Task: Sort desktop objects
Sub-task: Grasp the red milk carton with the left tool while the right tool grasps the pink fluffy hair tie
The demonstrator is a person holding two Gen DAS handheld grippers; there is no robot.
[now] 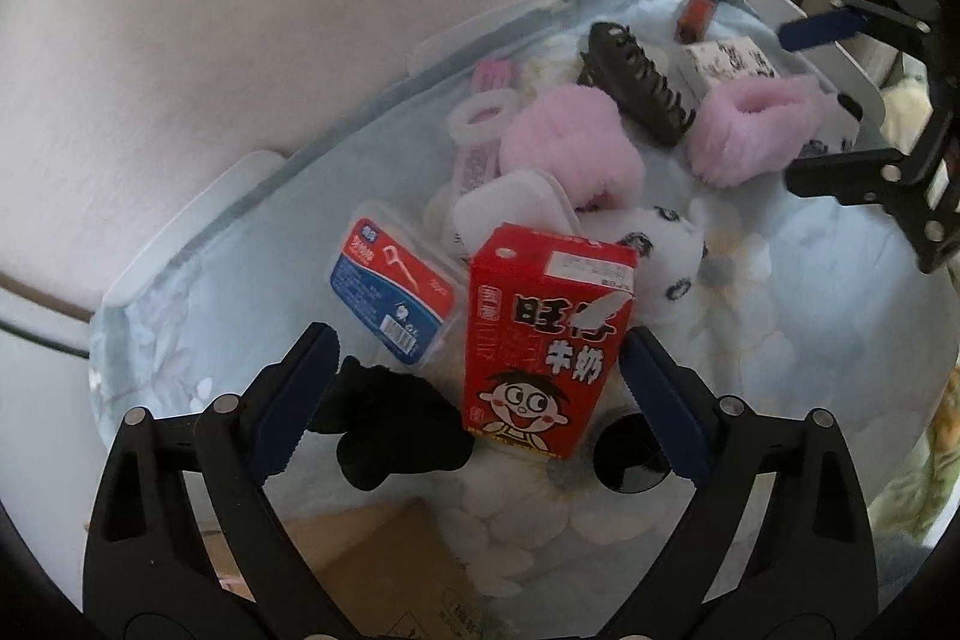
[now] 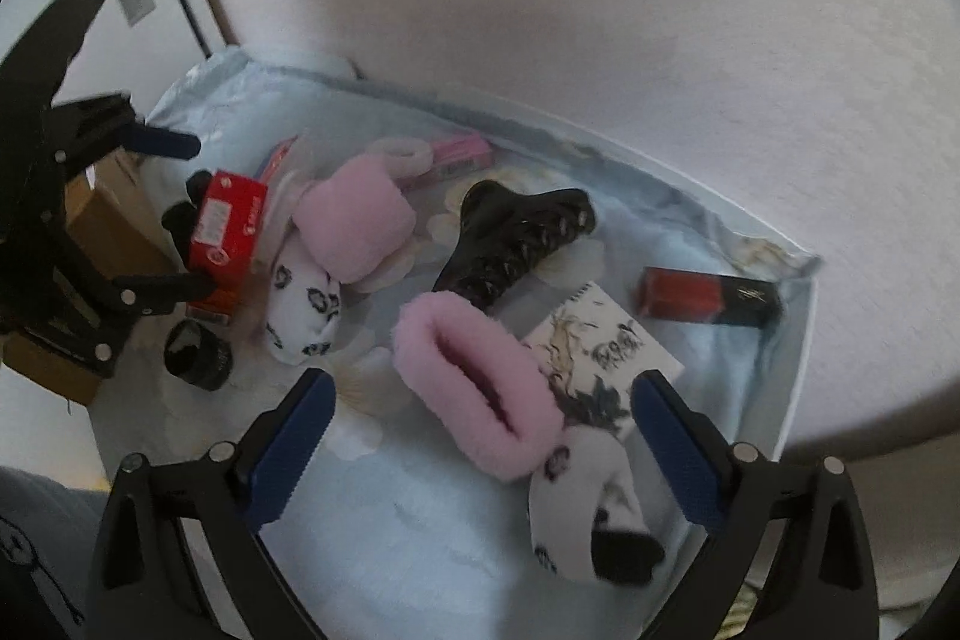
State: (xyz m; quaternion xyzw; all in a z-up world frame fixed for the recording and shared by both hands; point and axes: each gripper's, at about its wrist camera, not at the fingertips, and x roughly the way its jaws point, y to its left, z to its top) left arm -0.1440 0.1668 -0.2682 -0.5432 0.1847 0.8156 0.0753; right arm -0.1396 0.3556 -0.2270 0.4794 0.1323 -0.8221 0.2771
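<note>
A red milk carton [image 1: 543, 334] stands upright on the pale blue floral cloth [image 1: 810, 340]. My left gripper [image 1: 477, 358] is open around it; the right pad is close to the carton's side and the left pad is well clear. Beside the left finger lies a black cloth bundle [image 1: 390, 424]. My right gripper [image 2: 483, 400] is open over a white patterned sock with a fluffy pink cuff [image 2: 480, 388], both pads clear of it. A second pink-cuffed sock [image 2: 354, 220] lies further back, near the carton [image 2: 225, 226].
A black hair claw [image 2: 516, 238], a red lipstick [image 2: 708, 295], a printed card box [image 2: 606, 346], a floss-pick box [image 1: 396, 286], a white scrunchie [image 1: 480, 115] and a black round jar [image 1: 627, 454] lie around. A cardboard box [image 1: 384, 562] sits at the near edge. The wall runs behind.
</note>
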